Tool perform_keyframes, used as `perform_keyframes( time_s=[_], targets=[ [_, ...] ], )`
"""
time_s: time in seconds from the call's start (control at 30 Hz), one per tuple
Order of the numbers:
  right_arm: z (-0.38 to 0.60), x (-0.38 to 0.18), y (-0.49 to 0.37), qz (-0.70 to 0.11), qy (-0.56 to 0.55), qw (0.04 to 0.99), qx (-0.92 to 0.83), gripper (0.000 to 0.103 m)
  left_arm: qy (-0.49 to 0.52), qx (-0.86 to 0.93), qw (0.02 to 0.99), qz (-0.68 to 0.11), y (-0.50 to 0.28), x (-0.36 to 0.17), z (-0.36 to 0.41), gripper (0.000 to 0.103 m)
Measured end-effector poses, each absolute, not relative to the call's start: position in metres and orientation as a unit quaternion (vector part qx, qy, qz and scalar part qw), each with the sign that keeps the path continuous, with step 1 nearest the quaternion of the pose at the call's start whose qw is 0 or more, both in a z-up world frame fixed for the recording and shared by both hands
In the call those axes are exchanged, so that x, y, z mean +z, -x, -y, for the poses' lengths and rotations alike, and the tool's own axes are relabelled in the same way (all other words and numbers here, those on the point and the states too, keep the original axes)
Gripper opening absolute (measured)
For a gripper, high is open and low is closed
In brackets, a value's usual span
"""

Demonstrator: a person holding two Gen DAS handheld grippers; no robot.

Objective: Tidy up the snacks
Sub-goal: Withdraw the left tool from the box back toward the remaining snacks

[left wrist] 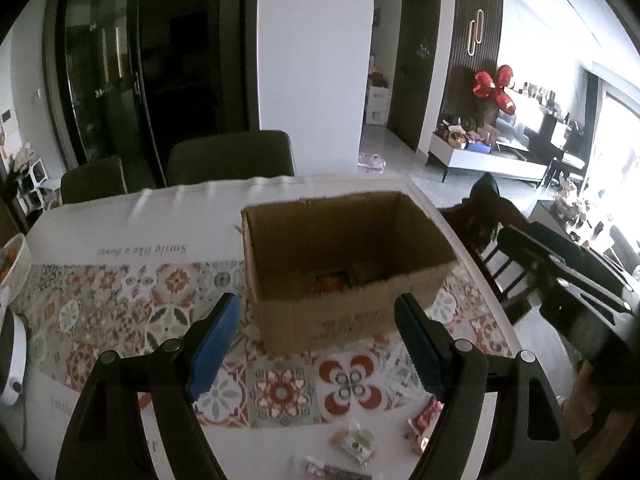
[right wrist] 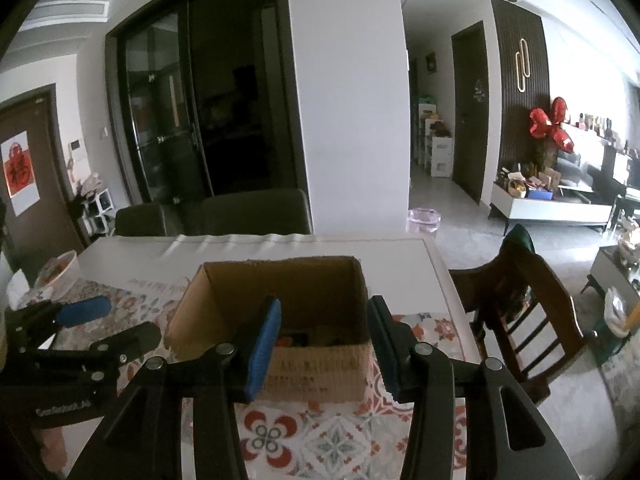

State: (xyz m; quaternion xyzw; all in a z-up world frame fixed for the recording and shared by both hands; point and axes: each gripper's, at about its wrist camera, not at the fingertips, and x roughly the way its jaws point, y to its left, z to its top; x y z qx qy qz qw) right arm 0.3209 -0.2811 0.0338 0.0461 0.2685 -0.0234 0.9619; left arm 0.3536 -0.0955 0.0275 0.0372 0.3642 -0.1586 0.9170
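An open cardboard box (left wrist: pixel 348 240) stands on the patterned tablecloth (left wrist: pixel 280 392), with a few snack packets (left wrist: pixel 326 282) on its floor. Several wrapped snacks lie loose on the cloth near me: a pale one (left wrist: pixel 356 442), a pink one (left wrist: pixel 424 420) and a dark one (left wrist: pixel 324 470). My left gripper (left wrist: pixel 316 300) is open wide in front of the box, nothing between its blue pads. My right gripper (right wrist: pixel 325 304) is partly open just before the box (right wrist: pixel 320 372), with nothing in it. Each gripper also shows in the other's view: the right gripper (left wrist: pixel 516 240), the left gripper (right wrist: pixel 120 320).
A wooden chair (left wrist: pixel 488 240) (right wrist: pixel 520 292) stands off the table's right edge. Two dark chairs (left wrist: pixel 230 158) sit at the far side. A white bowl (left wrist: pixel 12 256) (right wrist: pixel 60 272) and a white appliance (left wrist: pixel 12 360) occupy the left end.
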Motion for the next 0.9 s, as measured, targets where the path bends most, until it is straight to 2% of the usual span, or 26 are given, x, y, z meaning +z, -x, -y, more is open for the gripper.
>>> perform_keyframes(
  time_s=[0.4, 0.9],
  targets=[
    [0.267, 0.012, -0.277, -0.288, -0.013, 0.957, -0.022, 0.046, -0.02, -0.138, 0.895, -0.423, -0.308, -0.009, 0.079, 0.079],
    [0.262, -0.041, -0.247, -0.369, -0.017, 0.929, 0.007, 0.046, -0.032, -0.127, 0.865, -0.485, -0.273, -0.05, 0.08, 0.078]
  ],
)
